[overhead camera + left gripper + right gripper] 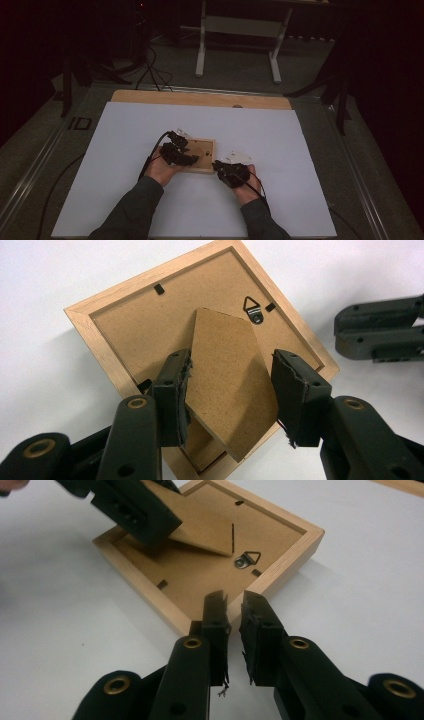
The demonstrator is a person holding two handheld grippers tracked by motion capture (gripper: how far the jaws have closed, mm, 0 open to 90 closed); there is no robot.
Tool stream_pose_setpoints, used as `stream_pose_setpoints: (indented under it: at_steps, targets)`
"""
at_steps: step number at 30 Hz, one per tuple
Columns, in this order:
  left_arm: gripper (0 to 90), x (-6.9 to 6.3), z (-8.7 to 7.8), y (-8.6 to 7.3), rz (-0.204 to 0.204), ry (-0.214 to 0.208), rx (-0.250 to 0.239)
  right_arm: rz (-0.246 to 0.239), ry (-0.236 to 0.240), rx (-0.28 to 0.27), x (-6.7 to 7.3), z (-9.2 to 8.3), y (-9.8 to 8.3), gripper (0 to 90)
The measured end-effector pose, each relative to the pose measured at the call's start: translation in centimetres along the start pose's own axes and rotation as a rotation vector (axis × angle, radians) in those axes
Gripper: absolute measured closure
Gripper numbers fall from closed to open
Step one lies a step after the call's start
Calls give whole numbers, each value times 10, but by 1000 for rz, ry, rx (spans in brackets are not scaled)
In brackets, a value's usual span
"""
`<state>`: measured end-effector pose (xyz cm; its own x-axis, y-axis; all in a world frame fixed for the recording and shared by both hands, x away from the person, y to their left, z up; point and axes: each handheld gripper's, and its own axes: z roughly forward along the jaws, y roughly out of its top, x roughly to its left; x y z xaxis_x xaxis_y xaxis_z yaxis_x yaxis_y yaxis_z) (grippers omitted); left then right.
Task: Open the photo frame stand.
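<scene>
Frame face-down on desk; left gripper jaws spread around stand, right gripper jaws nearly together, empty. Risk: stand hinge tearing if forced.

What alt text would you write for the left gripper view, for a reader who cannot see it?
A wooden picture frame lies face down on a white table surface, its fibreboard stand flap lifted up between the two black jaws of the left gripper. A metal hanger sits on the backing, and the right gripper shows at the right edge.
</scene>
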<state>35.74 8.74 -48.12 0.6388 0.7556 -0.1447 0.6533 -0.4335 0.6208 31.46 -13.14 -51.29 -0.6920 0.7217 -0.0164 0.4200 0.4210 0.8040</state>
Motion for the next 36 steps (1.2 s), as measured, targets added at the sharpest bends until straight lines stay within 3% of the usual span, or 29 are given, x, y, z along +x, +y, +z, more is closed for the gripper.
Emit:
stream_pose_setpoints:
  at_steps: [20, 36]
  targets:
    - [522, -20, -9, -13, 115, 88, -88, 52, 9, -54, -14, -23, 15, 646]
    - [522, -30, -11, -26, 148, 135, -159, 88, 51, -21, -28, -20, 32, 552]
